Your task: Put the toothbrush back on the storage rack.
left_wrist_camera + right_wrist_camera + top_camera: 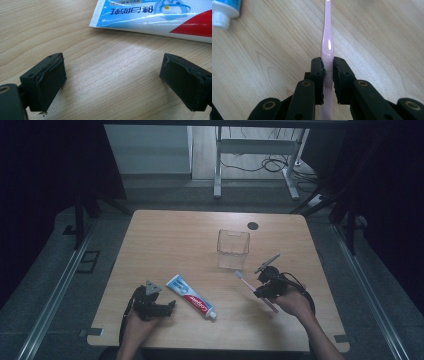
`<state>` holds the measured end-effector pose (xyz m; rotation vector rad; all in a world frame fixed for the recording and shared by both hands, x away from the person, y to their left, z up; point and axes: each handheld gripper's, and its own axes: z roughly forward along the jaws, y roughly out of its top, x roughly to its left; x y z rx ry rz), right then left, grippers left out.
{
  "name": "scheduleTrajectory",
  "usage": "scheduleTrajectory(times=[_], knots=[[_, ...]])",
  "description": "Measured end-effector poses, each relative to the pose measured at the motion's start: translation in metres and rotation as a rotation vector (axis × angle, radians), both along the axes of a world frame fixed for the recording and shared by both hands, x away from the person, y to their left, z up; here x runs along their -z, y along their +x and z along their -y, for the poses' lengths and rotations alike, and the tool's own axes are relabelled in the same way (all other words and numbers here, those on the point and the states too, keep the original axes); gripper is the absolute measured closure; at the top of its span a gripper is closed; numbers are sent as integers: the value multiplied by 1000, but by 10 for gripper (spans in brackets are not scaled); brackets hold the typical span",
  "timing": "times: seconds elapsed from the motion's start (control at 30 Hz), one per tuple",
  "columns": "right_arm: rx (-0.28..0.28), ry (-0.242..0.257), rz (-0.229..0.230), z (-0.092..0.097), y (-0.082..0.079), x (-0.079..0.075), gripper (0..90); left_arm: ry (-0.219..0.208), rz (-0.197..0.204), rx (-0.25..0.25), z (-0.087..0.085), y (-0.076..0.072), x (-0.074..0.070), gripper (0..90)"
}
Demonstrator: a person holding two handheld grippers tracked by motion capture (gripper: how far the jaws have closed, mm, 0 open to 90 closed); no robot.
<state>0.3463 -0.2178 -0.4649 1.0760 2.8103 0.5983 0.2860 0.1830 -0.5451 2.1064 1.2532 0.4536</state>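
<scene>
Pink toothbrush (326, 45) clamped in right hand-held gripper (327, 75) above table (165, 235), left hand-held gripper (112, 82) held apart beside toothpaste (191, 297), tube printed with Chinese characters, clear cup (233, 249) beyond.

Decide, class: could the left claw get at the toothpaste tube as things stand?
Probably yes. The left claw stands open beside the toothpaste tube, and the left gripper view shows bare table between its jaws and the tube.
</scene>
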Motion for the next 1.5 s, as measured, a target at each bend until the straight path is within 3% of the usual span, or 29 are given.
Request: scheduleTrajectory(times=[0.6,1.1,1.5], knots=[[-8,61,61,-5,-5,-25,783,2,2,2,0,0,0,64],[-66,94,109,-35,-4,-44,783,1,4,3,0,0,0,64],[-36,148,158,-38,7,-53,783,2,5,3,0,0,0,64]])
